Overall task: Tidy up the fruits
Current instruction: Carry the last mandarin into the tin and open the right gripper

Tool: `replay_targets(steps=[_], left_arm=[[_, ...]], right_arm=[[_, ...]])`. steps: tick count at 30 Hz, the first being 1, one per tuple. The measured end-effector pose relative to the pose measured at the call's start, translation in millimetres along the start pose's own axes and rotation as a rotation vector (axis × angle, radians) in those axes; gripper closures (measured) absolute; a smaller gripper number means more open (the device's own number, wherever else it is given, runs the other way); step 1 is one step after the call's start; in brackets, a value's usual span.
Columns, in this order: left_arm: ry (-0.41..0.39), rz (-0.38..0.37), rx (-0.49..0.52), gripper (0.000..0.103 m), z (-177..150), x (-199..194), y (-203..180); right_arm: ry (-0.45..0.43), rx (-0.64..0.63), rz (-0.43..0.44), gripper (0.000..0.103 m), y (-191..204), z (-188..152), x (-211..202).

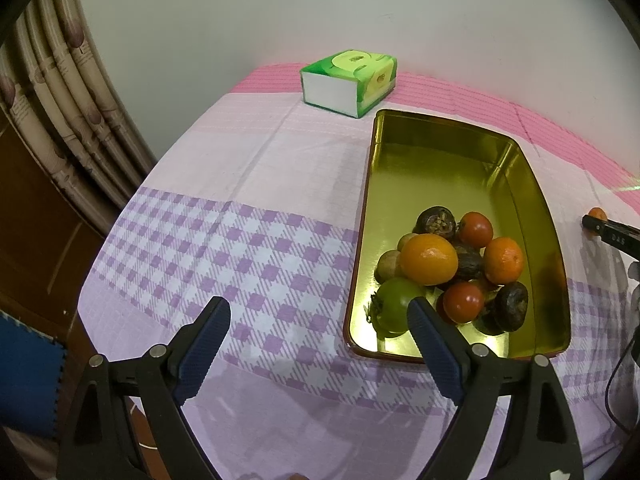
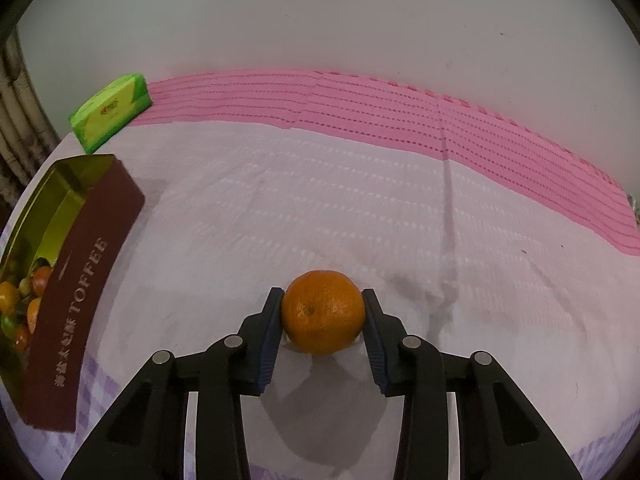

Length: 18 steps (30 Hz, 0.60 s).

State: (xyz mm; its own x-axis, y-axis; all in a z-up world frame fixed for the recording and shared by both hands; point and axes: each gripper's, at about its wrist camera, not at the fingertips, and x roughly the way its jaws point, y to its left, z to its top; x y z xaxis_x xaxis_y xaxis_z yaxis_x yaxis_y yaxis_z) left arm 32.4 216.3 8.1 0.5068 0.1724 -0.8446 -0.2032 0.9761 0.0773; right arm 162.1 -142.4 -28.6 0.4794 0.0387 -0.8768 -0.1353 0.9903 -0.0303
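- We see a round orange with dimpled, matte peel on the pale cloth, clamped between the ribbed dark-blue pads of the right gripper; both pads press its sides.
- It sits well apart from the tin, out on the plain lilac part of the tablecloth.
- The left gripper hangs above the checked purple-and-white stretch of cloth with its jaws spread wide and nothing between them; its right finger overlaps the tin's near corner in the left wrist view.
- The tin is a shallow rectangular box with rounded corners, shiny gold inside, maroon outside with "TOFFEE" lettered on its wall.
- Its near half holds a heap of fruit touching one another: a large smooth orange fruit, a smaller one, two glossy red ones, a green one, small tan ones, and wrinkled dark-brown ones.
- The tin's far half is bare metal.
- A green tissue pack lies near the tin's far end, by the pink ribbed border along the wall.
- Open cloth stretches to the right of the held orange; at the left the table edge drops off beside a pleated curtain.
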Motion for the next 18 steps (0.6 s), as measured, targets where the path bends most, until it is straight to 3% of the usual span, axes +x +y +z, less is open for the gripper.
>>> replay_targets(steps=[10, 18], left_arm=[[-0.026, 0.001, 0.017, 0.012, 1, -9, -4], [-0.041, -0.011, 0.011, 0.012, 2, -17, -3]], right_arm=[[-0.039, -0.041, 0.051, 0.064, 27, -7, -32], [-0.081, -0.127, 0.155, 0.064, 83, -4, -64]])
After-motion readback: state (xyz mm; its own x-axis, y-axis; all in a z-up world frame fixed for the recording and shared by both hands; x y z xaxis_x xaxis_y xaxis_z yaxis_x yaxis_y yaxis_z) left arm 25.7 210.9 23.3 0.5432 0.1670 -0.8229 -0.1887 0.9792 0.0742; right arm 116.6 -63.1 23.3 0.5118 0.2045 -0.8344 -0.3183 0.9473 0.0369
